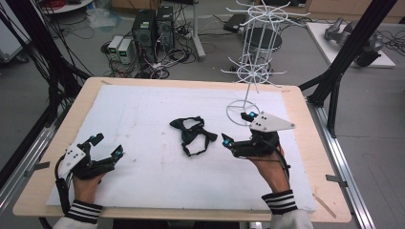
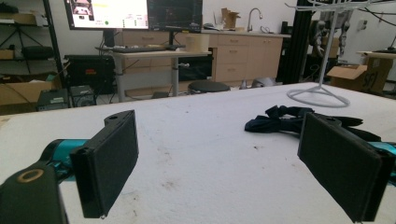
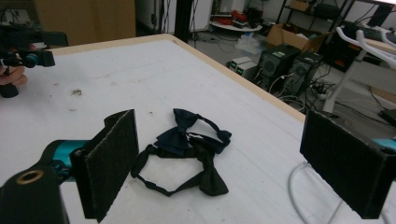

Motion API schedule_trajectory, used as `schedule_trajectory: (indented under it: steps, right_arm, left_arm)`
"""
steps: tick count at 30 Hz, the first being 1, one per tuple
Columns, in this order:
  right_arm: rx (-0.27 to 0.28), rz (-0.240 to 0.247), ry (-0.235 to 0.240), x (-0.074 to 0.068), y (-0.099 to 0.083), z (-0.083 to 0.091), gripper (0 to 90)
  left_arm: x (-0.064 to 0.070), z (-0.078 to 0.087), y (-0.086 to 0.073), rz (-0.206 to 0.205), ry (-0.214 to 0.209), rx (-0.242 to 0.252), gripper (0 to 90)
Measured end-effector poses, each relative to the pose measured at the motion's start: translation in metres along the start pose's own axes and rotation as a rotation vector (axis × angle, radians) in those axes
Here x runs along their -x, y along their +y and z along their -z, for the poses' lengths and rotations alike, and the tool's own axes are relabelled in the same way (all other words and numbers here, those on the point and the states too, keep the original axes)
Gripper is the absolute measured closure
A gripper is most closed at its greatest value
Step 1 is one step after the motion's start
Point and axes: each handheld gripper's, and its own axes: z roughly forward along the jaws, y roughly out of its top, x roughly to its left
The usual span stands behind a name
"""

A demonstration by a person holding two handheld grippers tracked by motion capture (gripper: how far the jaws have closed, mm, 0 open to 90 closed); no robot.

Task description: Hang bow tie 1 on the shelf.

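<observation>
A wooden table (image 1: 293, 102) is covered by a white sheet (image 1: 143, 119). At its far right stands a white wire rack (image 1: 255, 52), its ring base resting on the sheet. Near the middle of the sheet lies a tangle of dark bow ties (image 1: 192, 135) with thin straps, touching neither gripper. The right gripper (image 1: 236, 130), held in the person's right hand (image 1: 272, 171), sits just right of the bow ties, its jaws spread wide apart and empty; its own view shows the bow ties between and beyond them. The left gripper (image 1: 107, 146), held in the left hand (image 1: 88, 186), rests well apart at the near left, jaws also wide apart and empty.
</observation>
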Motion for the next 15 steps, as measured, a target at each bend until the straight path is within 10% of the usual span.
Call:
schedule_trajectory:
  steps: [15]
  right_arm:
    - [-0.120, 0.082, 0.072, -0.021, 0.025, -0.055, 10.9]
  left_arm:
    - [0.000, 0.001, 0.000, -0.008, -0.002, -0.001, 12.8]
